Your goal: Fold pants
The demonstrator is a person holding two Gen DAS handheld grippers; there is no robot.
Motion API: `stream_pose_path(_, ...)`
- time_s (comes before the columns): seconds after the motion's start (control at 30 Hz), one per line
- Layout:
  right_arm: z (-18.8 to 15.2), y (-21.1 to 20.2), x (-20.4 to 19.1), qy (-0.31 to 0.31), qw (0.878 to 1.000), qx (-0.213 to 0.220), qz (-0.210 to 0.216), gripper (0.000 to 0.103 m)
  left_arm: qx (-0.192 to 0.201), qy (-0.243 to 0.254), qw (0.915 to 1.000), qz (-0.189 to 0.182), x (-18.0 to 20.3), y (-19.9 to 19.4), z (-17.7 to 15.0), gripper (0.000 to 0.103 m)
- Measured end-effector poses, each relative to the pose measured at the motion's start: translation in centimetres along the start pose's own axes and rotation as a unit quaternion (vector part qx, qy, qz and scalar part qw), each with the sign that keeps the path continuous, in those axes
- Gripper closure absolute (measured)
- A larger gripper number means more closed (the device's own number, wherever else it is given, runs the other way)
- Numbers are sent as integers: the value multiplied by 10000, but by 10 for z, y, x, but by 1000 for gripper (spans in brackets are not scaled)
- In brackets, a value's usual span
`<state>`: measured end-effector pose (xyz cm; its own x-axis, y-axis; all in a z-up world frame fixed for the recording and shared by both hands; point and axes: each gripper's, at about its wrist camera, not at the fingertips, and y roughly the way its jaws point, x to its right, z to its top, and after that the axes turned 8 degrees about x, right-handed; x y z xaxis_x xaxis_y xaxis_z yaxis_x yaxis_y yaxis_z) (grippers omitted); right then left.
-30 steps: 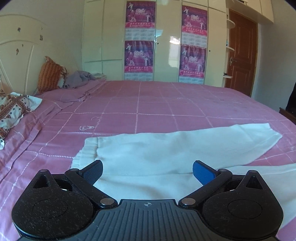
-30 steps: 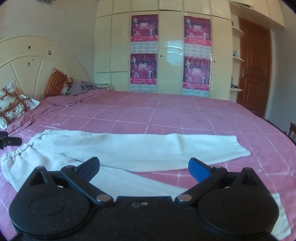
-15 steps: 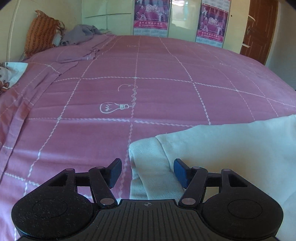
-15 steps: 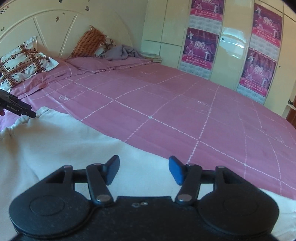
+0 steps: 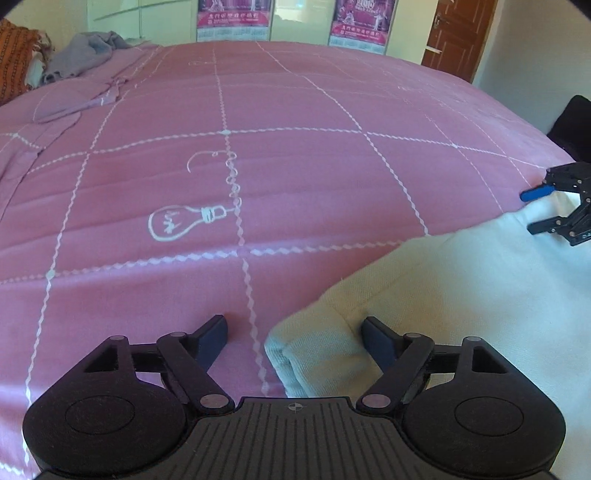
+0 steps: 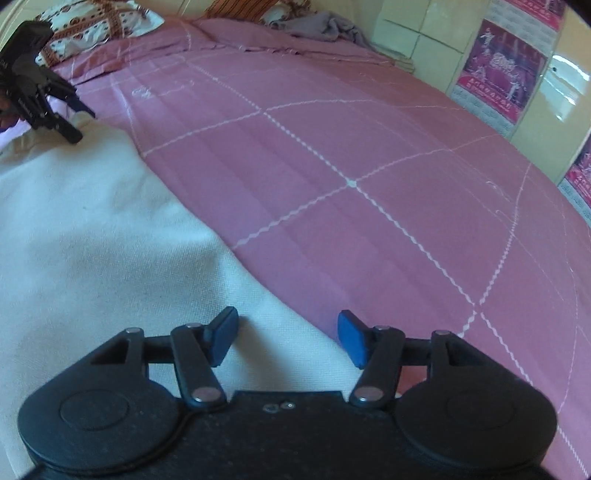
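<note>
We see cream knit pants [image 5: 461, 295] flat on pink checked bedspread [image 5: 258, 166], left gripper [image 5: 293, 332] jaws opening astride a corner, right gripper [image 6: 288, 332] jaws opening over far edge, nothing gripped.

1. We see a pink bedspread [image 5: 295, 110] with a white grid and a light-bulb drawing [image 5: 184, 221].
2. We see a crumpled grey garment [image 5: 81, 55] at its far corner.
3. We see posters [image 6: 502, 74] on the cream wardrobe [image 6: 424, 33] and a brown door [image 5: 458, 33].
</note>
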<state>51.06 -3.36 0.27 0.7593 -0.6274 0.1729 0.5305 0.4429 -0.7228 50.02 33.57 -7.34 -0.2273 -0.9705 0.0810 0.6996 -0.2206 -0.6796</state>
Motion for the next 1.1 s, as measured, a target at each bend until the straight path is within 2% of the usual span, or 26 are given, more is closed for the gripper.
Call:
stream_pose_path(0.07, 4, 3, 8, 213, 9994, -191, 192, 43, 187, 55, 9998, 95, 11, 2, -1, 51)
stream_pose_path(0.1, 5, 5, 9, 304, 9990, -259, 222, 47, 270, 89, 9995, 100, 17, 2, -2, 62)
stream_pose_path(0.13, 4, 5, 7, 274, 9990, -260, 257, 64, 331, 200, 9991, 159, 21, 1, -4, 70)
stream_pose_path(0.17, 4, 3, 3, 296, 9987, -233, 345, 71, 366, 234, 9989, 171, 24, -1, -5, 72)
stream_pose_path(0.2, 4, 2, -1, 268, 9990, -206, 283, 87, 400, 219, 9988, 188, 26, -5, -7, 78)
stream_pose_path(0.23, 4, 0, -7, 217, 9993, -205, 207, 93, 442, 185, 9987, 201, 28, -9, -7, 82)
stream_pose_path(0.3, 4, -8, -16, 227, 9996, -158, -43, 95, 662, 205, 9973, 250, 31, -27, -8, 84)
stream_pose_path(0.4, 4, -41, -29, 178, 9991, 211, -331, 95, 1150, 232, 9929, 195, 35, -68, -15, 84)
stream_pose_path(0.47, 4, -74, -37, 193, 9974, 546, -432, 95, 1591, 214, 9870, 40, 36, -102, -22, 84)
stream_pose_path(0.53, 3, -114, -54, 24, 9941, 898, -602, 95, 1966, 412, 9796, -65, 46, -136, -31, 84)
stream_pose_path(0.63, -13, -164, -85, -265, 9891, 1223, -780, 95, 2290, 757, 9704, -107, 67, -182, -57, 84)
stream_pose_path(0.7, -30, -191, -109, -304, 9863, 1363, -883, 95, 2299, 981, 9683, -34, 82, -200, -79, 84)
stream_pose_path(0.8, -61, -210, -145, -53, 9863, 1382, -897, 94, 2051, 1052, 9731, 17, 101, -209, -116, 84)
stream_pose_path(0.97, -114, -188, -182, 723, 9887, 887, -969, 88, 1787, 738, 9808, 264, 125, -217, -167, 83)
stream_pose_path(1.0, -121, -185, -186, 890, 9875, 765, -1049, 86, 1814, 652, 9807, 322, 128, -223, -172, 79)
stream_pose_path(1.03, -126, -187, -191, 1060, 9849, 762, -1138, 81, 1813, 508, 9814, 381, 130, -231, -176, 68)
stream_pose_path(1.07, -130, -194, -192, 1252, 9807, 847, -1238, 78, 1784, 395, 9821, 448, 130, -238, -179, 62)
stream_pose_path(1.1, -133, -203, -192, 1475, 9760, 934, -1300, 75, 1749, 333, 9826, 533, 131, -245, -183, 50)
